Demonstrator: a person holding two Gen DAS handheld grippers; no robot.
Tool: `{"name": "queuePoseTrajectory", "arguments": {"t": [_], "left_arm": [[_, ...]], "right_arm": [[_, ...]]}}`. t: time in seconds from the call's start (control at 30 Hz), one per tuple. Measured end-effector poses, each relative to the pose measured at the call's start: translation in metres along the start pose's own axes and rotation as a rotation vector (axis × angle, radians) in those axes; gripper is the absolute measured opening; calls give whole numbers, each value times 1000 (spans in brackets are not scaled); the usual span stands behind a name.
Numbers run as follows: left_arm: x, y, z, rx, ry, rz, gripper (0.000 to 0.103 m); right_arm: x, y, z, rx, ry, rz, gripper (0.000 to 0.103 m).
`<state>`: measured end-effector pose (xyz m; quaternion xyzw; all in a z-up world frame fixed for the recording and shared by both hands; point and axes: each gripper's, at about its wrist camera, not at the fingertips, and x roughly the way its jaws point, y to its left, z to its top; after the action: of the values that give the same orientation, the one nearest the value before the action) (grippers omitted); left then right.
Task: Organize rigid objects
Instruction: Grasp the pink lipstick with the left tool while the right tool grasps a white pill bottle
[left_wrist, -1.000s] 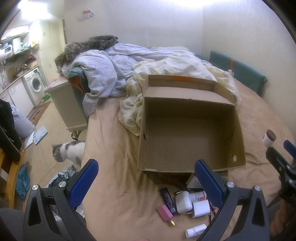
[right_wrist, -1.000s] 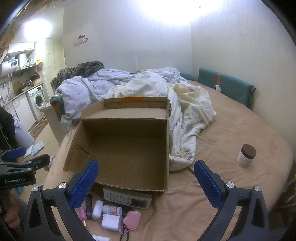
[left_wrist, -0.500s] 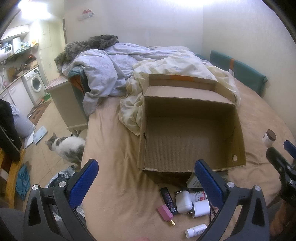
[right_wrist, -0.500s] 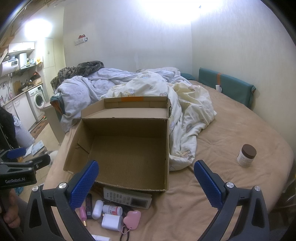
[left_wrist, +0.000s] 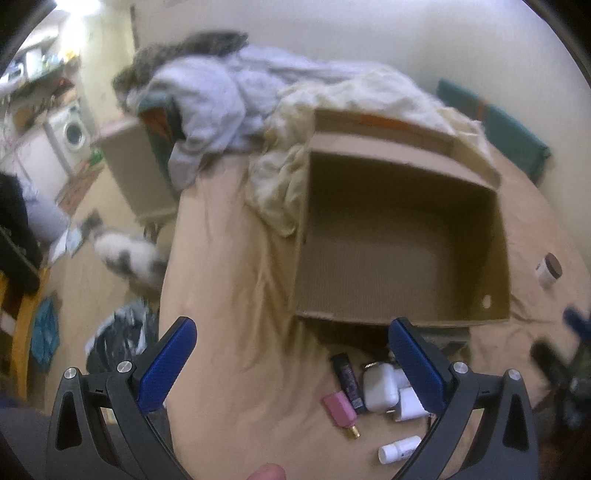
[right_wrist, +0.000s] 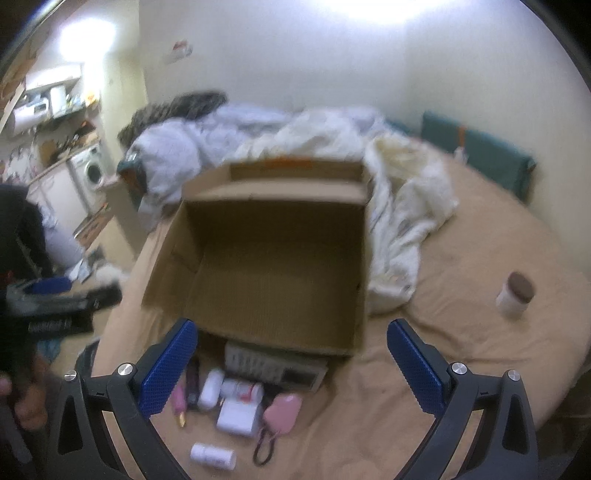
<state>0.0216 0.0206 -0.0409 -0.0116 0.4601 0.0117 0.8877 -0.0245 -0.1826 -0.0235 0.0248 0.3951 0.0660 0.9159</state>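
An open, empty cardboard box (left_wrist: 399, 236) (right_wrist: 273, 258) lies on the bed. In front of it lies a pile of small items: a black lighter (left_wrist: 346, 376), a pink tube (left_wrist: 339, 409), a white case (left_wrist: 378, 384), a white charger (left_wrist: 408, 404), a white bottle (left_wrist: 397, 448) (right_wrist: 213, 456), a pink pouch (right_wrist: 282, 410) and a grey remote (right_wrist: 273, 363). A brown-lidded jar (left_wrist: 550, 269) (right_wrist: 516, 293) stands to the right. My left gripper (left_wrist: 291, 365) and right gripper (right_wrist: 291, 365) are open and empty above the pile.
Rumpled blankets (left_wrist: 229, 99) lie behind the box. A cat (left_wrist: 125, 254) is on the floor left of the bed (left_wrist: 229, 295). A low cabinet (left_wrist: 133, 173) and washing machine (left_wrist: 74, 133) stand further left. A green cushion (right_wrist: 476, 151) leans at the wall.
Both grippers have tipped down and moved forward towards the pile; both views are now blurred. The cat has walked closer to the bed.
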Motion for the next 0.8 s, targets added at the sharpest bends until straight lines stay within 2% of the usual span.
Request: {"name": "queuePoseTrajectory", "arguments": {"t": [0.17, 0.23, 0.3, 0.37, 0.43, 0.53, 0.6, 0.67, 0.73, 0.8], "left_arm": [[40, 13, -11, -50, 196, -6, 103], [60, 16, -21, -79, 303, -29, 103], [75, 18, -31, -111, 395, -57, 102], [86, 16, -40, -118, 452, -55, 99], [93, 12, -48, -108, 483, -60, 87], [105, 5, -59, -119, 549, -100, 79], [111, 1, -64, -131, 583, -127, 75], [115, -4, -71, -127, 607, -138, 69], [117, -8, -75, -123, 624, -145, 54], [120, -11, -81, -120, 643, -150, 50]], "right_arm": [[36, 10, -21, -6, 248, 106, 103], [52, 13, -33, 5, 350, 151, 103], [67, 14, -46, 21, 446, 175, 103], [77, 18, -60, 27, 516, 179, 103], [82, 24, -70, 13, 548, 169, 103], [90, 34, -82, -5, 597, 177, 91], [96, 39, -91, 0, 629, 193, 88], [101, 43, -96, 7, 656, 215, 86], [102, 45, -96, 10, 675, 227, 83], [104, 49, -100, -1, 690, 222, 82]]}}
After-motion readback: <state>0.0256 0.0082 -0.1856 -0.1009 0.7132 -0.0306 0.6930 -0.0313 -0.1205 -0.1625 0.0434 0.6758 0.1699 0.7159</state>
